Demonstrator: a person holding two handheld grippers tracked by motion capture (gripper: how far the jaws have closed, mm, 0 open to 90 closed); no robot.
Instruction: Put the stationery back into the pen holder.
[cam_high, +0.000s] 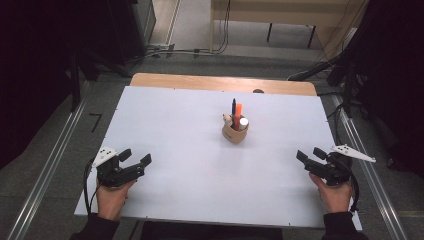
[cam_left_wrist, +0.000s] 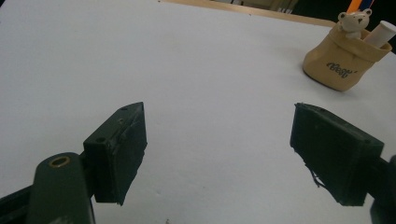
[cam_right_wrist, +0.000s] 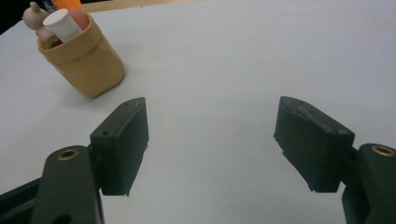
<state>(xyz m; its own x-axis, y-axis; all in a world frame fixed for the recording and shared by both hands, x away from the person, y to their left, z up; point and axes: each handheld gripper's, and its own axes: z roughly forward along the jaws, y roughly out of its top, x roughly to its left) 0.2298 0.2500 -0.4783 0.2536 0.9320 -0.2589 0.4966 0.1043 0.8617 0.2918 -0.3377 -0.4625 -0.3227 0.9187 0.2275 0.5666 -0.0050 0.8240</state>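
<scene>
The left gripper (cam_high: 135, 163) rests at the near left of the white surface (cam_high: 190, 165), jaws spread wide with nothing between them; the right gripper (cam_high: 310, 159) sits at the near right, likewise wide and holding nothing. From the high view both point inward toward the middle, well apart from each other and from the tan pouch (cam_high: 235, 134) that stands upright between them, farther out on the surface. That view shows a dark pen (cam_high: 233, 107) and an orange marker (cam_high: 238, 111) rising from the pouch. The left gripper view adds what the high view cannot resolve: dark lettering on the pouch's front and a small white bear figure (cam_left_wrist: 354, 22) at its rim, beside a white cylinder (cam_left_wrist: 380, 33). The right gripper view sees the pouch's plain side, with the cylinder's round white end facing it.
</scene>
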